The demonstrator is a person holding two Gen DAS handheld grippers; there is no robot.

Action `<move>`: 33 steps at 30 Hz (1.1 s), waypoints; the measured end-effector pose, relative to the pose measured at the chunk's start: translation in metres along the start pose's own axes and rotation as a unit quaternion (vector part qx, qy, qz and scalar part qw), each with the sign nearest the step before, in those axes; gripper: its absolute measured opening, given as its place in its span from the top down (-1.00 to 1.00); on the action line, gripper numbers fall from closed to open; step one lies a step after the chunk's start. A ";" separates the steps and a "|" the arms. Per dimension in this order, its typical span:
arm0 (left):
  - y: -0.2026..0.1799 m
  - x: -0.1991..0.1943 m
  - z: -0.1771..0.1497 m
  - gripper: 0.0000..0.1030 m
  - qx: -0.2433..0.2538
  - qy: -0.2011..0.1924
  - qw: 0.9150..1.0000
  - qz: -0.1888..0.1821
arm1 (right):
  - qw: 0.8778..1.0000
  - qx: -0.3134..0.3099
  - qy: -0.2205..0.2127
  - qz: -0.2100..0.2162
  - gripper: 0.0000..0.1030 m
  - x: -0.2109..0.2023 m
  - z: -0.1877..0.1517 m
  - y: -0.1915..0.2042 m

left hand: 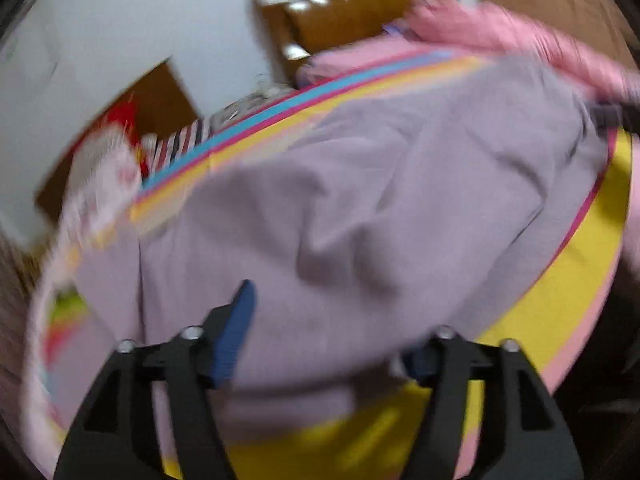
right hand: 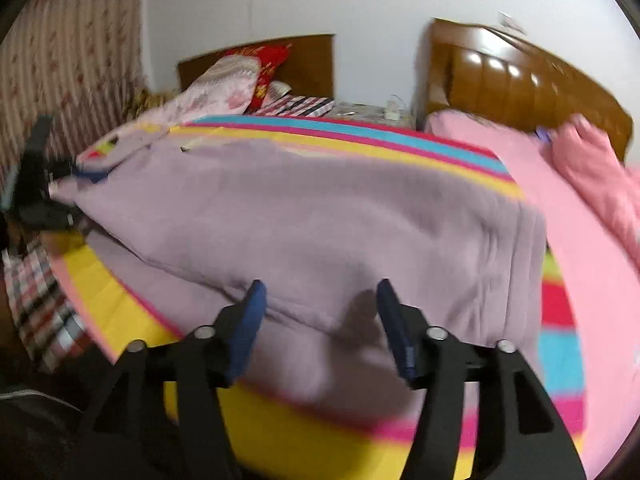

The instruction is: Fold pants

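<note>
1. The lilac pants (right hand: 312, 216) are lying spread across the bed, on a striped sheet (right hand: 360, 136) banded in yellow, pink and blue, and they're looking doubled over, one layer resting on another along the near edge.
2. The right gripper (right hand: 320, 320) is hovering over that near edge with its jaws standing apart; its blue pads (right hand: 246, 328) are sitting either side of a fabric ridge and pressing on nothing.
3. The left gripper (left hand: 328, 332) is showing open jaws too, poised above the pants (left hand: 360, 200) (the picture is badly smeared here, so the right-hand pad is barely readable).
4. In the right wrist view the left gripper (right hand: 60, 184) is appearing at the far left end of the pants, right by a corner of the cloth; whether it's touching there I cannot tell.
5. A pink quilt (right hand: 592, 200) is bunching up along the right side of the bed, touching the pants' far end.
6. Brown wooden headboards (right hand: 520, 80) are standing against the white wall, with a red-and-floral pillow (right hand: 248, 76) leaning at the back.
7. A checked garment (right hand: 40, 300) is hanging at the lower left edge.
</note>
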State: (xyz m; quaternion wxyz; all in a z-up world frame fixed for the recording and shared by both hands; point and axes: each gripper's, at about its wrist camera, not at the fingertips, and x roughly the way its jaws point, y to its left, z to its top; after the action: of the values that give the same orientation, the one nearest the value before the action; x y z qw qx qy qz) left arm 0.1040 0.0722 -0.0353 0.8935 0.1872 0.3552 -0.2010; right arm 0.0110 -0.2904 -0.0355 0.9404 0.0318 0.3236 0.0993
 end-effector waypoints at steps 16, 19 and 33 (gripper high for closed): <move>-0.011 -0.010 -0.018 -0.96 -0.358 -0.005 0.911 -0.207 | 0.942 0.329 -0.017 0.057 -0.32 -0.002 -0.019 -0.071; -0.015 -0.005 -0.019 -0.96 -0.365 -0.001 0.909 -0.202 | 0.931 0.360 0.003 0.060 -0.33 0.007 -0.017 -0.078; 0.016 -0.028 -0.044 -0.77 -0.434 -0.042 0.875 -0.212 | 0.915 0.402 -0.003 0.019 0.67 0.026 -0.021 -0.083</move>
State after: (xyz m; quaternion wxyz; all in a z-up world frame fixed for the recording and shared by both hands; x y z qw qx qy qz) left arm 0.0688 0.1130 -0.0425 0.8350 -0.3077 0.4001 -0.2192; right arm 0.0315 -0.3668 -0.0783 0.8470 0.4138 0.3331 -0.0211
